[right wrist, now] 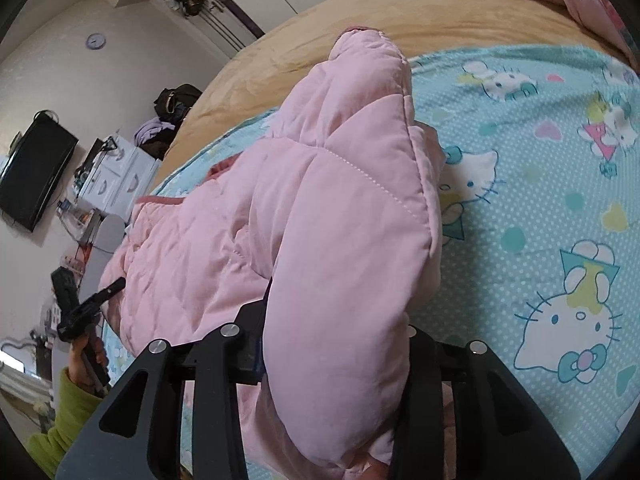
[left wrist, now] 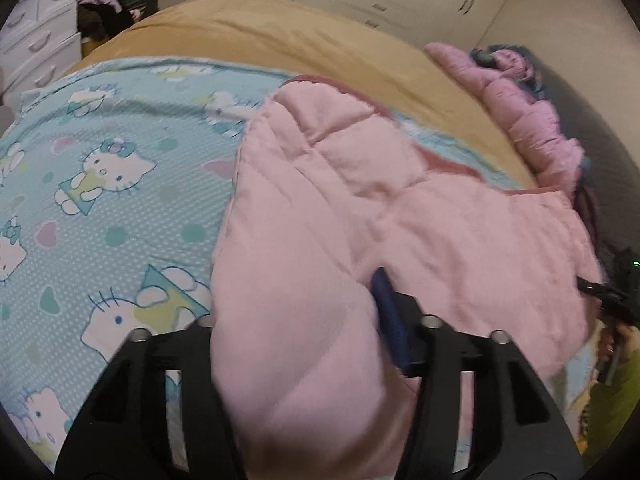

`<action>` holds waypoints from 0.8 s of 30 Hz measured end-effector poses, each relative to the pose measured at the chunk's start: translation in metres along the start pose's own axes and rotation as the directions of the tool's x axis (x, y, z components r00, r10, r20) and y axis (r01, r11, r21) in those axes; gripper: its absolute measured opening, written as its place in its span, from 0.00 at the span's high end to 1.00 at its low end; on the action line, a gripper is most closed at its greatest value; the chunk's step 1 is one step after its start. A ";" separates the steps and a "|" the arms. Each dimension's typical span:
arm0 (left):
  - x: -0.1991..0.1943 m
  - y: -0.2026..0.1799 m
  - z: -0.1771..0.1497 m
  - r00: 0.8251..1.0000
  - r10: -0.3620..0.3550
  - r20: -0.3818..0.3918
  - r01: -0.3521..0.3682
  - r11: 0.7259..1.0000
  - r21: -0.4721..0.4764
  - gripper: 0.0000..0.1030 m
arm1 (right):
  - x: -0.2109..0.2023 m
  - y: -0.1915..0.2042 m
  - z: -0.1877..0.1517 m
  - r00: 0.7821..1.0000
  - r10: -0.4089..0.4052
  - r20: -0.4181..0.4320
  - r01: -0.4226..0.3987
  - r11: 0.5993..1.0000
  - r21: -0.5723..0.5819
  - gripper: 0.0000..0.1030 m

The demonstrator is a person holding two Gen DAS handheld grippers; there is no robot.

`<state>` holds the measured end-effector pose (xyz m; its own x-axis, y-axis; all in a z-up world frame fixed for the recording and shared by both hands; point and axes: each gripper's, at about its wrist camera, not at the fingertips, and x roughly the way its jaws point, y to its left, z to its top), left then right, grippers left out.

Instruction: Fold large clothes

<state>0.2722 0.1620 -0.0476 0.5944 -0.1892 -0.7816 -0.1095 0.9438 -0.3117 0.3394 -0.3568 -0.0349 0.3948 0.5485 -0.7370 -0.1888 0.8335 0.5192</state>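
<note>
Pink puffy jacket (left wrist: 400,220) lying on the bed, spread over a blue sheet (left wrist: 100,240) with white cartoon cats and hearts on it. Tan blanket (left wrist: 280,32) under the sheet, showing past its far edge. More pink puffy cloth (left wrist: 520,108) heaped well apart from the jacket, at the far side of the bed. Left gripper (left wrist: 296,312) pointing down at the bed with a fat fold of the jacket filling the gap between its two black fingers. Blue pad (left wrist: 390,320) on one finger touching the pink cloth, the other pad hidden behind the fold, so cannot tell if squeezing or just letting the cloth sit there. Right gripper (right wrist: 340,320) clamped on another thick fold of the jacket, holding it bunched and lifted up off the sheet. Rest of the jacket lying flatter beyond the fold, reaching toward the other gripper. Hand (right wrist: 86,360) in a green sleeve (right wrist: 60,432) holding that other gripper at the jacket's edge. White drawers (left wrist: 36,48) beside the bed, a black screen (right wrist: 32,172) and a small round clock (right wrist: 95,41) on the wall.
</note>
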 end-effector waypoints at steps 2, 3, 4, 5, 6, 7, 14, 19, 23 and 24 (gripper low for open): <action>0.016 0.010 0.003 1.000 -0.016 -0.023 0.015 0.999 -0.028 0.45 | 0.006 -0.005 0.000 1.000 -0.012 -0.007 0.012 1.000 0.008 0.61; 0.022 0.013 0.005 0.999 -0.016 -0.029 0.015 0.999 -0.037 0.44 | 0.009 -0.009 -0.001 1.000 -0.016 -0.012 0.016 1.000 0.018 0.60; 0.024 0.012 0.005 0.999 -0.015 -0.031 0.014 0.999 -0.038 0.44 | 0.013 -0.013 -0.001 1.000 -0.020 -0.018 0.020 0.999 0.028 0.58; 0.029 0.012 0.007 0.999 -0.009 -0.034 0.008 0.999 -0.035 0.42 | 0.016 -0.017 -0.002 1.000 -0.020 -0.022 0.021 0.999 0.038 0.55; 0.031 0.011 0.007 0.999 -0.005 -0.035 0.004 0.999 -0.034 0.41 | 0.020 -0.023 -0.002 0.999 -0.023 -0.028 0.024 0.998 0.055 0.54; 0.034 0.010 0.008 0.999 -0.002 -0.037 0.001 0.999 -0.035 0.40 | 0.024 -0.027 -0.003 0.999 -0.027 -0.033 0.030 0.997 0.065 0.50; 0.031 0.005 0.006 1.000 0.005 -0.031 -0.006 0.999 -0.034 0.41 | 0.031 -0.039 -0.008 0.998 -0.068 -0.020 0.069 0.991 0.115 0.29; 0.021 0.001 0.001 1.000 0.007 -0.027 -0.007 1.000 -0.020 0.41 | 0.015 -0.024 -0.011 0.986 -0.167 0.027 0.164 0.982 0.089 0.07; 0.008 -0.005 -0.003 1.000 0.006 -0.014 -0.006 1.000 -0.005 0.34 | -0.006 0.000 -0.018 0.965 -0.238 0.112 0.236 0.971 0.030 0.04; 0.004 -0.006 -0.003 1.000 0.004 -0.010 -0.004 1.000 -0.005 0.33 | -0.009 0.003 -0.020 0.958 -0.257 0.123 0.257 0.966 0.019 0.04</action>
<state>0.2729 0.1548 -0.0511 0.5864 -0.1882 -0.7879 -0.1157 0.9432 -0.3115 0.3176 -0.3579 -0.0355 0.5378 0.3031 -0.7867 -0.0636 0.9451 0.3206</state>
